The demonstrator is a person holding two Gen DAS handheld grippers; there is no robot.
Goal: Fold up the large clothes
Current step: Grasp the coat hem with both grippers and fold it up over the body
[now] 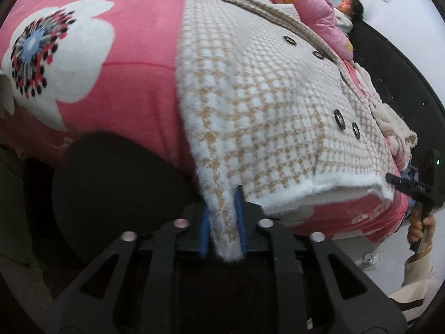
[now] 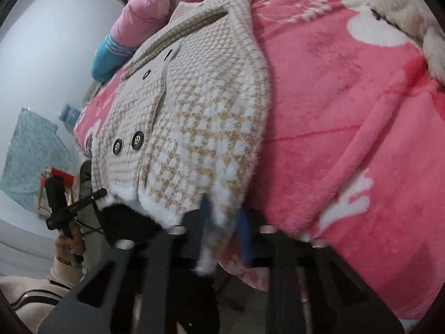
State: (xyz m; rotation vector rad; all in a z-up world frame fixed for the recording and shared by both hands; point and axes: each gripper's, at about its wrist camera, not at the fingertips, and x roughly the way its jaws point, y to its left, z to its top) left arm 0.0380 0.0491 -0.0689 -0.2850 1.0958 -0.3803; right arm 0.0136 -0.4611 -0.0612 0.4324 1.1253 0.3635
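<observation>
Currently, both grippers clamp the near hem of the knitted coat, one at each corner.

Left gripper (image 1: 222, 220): the blue pads (image 1: 239, 217) are nearly closed on a tongue of white and tan hem that hangs between them. Right gripper (image 2: 224, 222): its blue pads (image 2: 246, 239) pinch the opposite hem corner in the same manner; the image is blurred here. The knitted coat (image 1: 264, 103) lies front up on the pink blanket (image 1: 139, 55), its hem at the near edge of the bed and its collar at the far end, with dark buttons (image 1: 339, 119) in pairs along the front. Each wrist view shows the other gripper at the frame edge, held by a hand (image 1: 420, 228) in a cream sleeve (image 2: 33, 286). Beyond the collar lies a pink quilt (image 1: 314, 2) with a person under it.
</observation>
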